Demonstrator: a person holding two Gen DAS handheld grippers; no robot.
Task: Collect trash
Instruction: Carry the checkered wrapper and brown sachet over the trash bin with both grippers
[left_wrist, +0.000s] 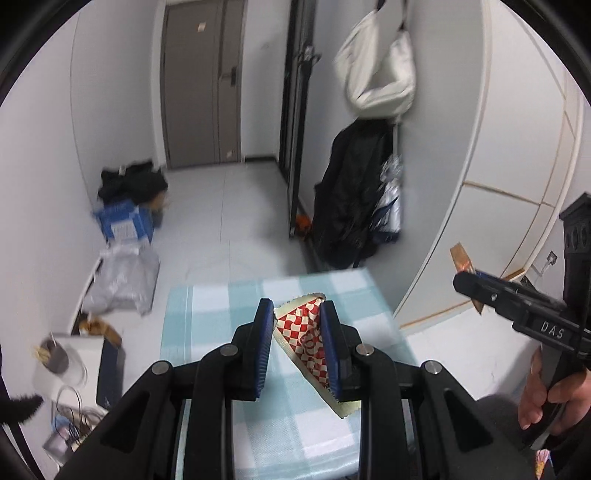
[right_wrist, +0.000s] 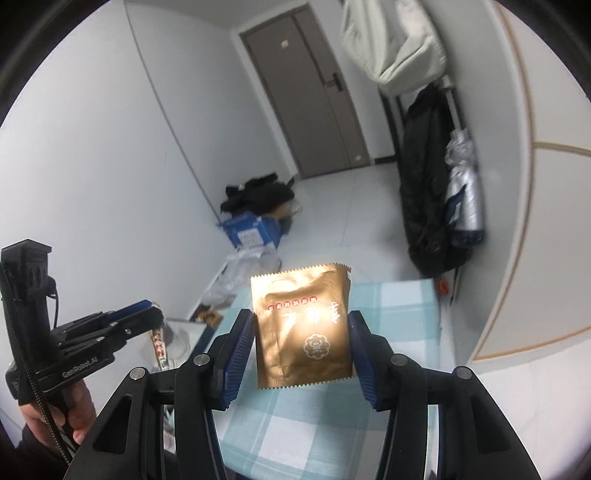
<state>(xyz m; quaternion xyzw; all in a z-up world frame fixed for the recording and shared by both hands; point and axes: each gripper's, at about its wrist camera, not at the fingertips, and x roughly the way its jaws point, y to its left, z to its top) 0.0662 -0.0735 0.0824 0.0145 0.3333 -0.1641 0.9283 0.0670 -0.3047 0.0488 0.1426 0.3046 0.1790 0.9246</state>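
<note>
The left hand-held gripper (left_wrist: 297, 341) pinches a red-and-white checkered wrapper (left_wrist: 308, 332) between its narrowed pads. The right hand-held gripper (right_wrist: 301, 345), about half open, clamps a gold sachet (right_wrist: 303, 325) by its side edges above the checked table (right_wrist: 402, 314).

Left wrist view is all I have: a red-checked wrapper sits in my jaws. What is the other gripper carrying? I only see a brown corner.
Observer: The right gripper is shut on a gold-brown packet, clamped by its side edges.
Operator: Is the packet whole?
Observer: It looks flat and sealed, with zigzag top and bottom edges and printed characters on its face.
Operator: Is it clear of the table?
Observer: Yes, it hangs above the checked tablecloth.
</note>
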